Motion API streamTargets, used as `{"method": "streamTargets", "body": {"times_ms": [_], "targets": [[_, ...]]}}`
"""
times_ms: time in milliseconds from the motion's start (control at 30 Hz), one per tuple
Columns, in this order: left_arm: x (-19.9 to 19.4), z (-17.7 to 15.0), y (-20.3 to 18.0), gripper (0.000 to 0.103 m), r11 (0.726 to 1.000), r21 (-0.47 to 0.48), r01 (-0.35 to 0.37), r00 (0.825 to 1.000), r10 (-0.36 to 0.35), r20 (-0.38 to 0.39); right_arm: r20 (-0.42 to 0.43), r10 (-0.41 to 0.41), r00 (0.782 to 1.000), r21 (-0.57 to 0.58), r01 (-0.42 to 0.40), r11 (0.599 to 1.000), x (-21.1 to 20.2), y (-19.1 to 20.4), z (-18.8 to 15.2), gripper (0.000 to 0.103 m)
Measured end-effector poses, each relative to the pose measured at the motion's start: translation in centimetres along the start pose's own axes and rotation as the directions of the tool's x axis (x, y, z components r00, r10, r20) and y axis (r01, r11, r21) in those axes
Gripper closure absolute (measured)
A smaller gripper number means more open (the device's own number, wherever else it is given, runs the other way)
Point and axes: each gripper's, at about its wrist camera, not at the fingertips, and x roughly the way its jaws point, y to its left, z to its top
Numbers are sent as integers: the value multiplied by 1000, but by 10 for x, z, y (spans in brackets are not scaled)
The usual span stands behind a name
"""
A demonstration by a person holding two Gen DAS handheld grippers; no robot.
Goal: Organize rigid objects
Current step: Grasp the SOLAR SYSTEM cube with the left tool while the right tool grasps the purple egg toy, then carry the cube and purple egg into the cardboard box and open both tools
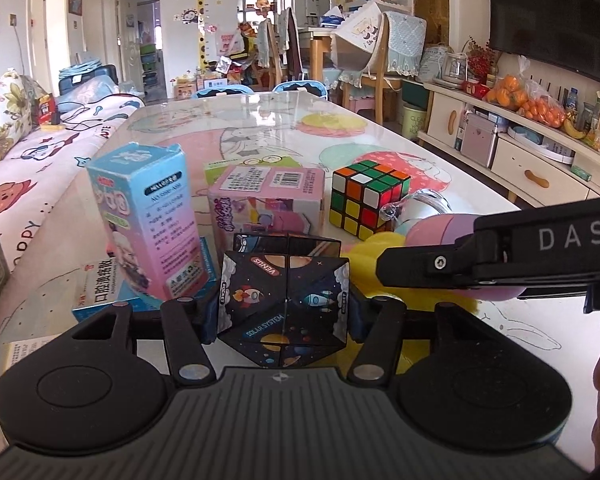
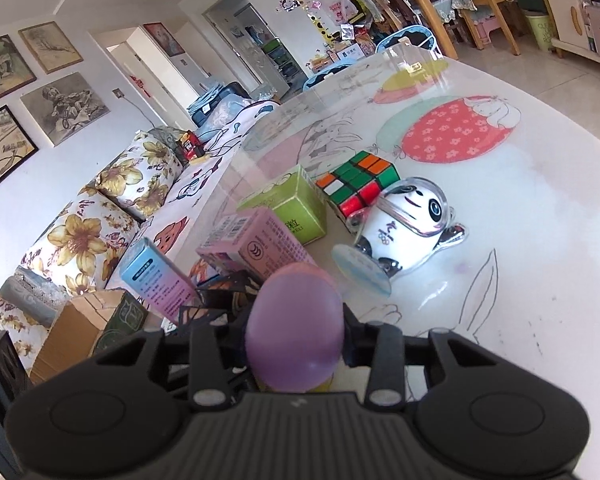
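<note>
The left gripper (image 1: 284, 312) is clenched on a black folding cube printed with planets and rockets (image 1: 284, 296), both pads pressing its sides just above the table. The right gripper (image 2: 294, 344) grasps a purple and pink egg-shaped plastic toy (image 2: 296, 320), held tight between its jaws. Just behind the black cube stand a tall blue and pink carton (image 1: 148, 224) and a pink cardboard box (image 1: 268, 200); a green box (image 2: 286, 210) is behind them. Further right, a multicoloured puzzle cube (image 1: 366, 196) sits close beside a white panda figurine in a clear shell (image 2: 404, 228), which is tilted on its round base. All rest on a glossy cartoon-printed table (image 2: 520, 240).
</note>
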Motion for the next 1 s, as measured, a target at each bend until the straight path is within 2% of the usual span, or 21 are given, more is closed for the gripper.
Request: {"method": "streamTargets", "body": {"times_ms": [433,1000], "targets": [[-18,6,13,33,1000,-16,-22,1000,22,22,59,-5,998,-41,7,999,-12,20,-4,65],[-35,18,48,33,991,-119,-59,994,69,84,103,22,994,-61,-16,998,-15,55,-9,65]]}}
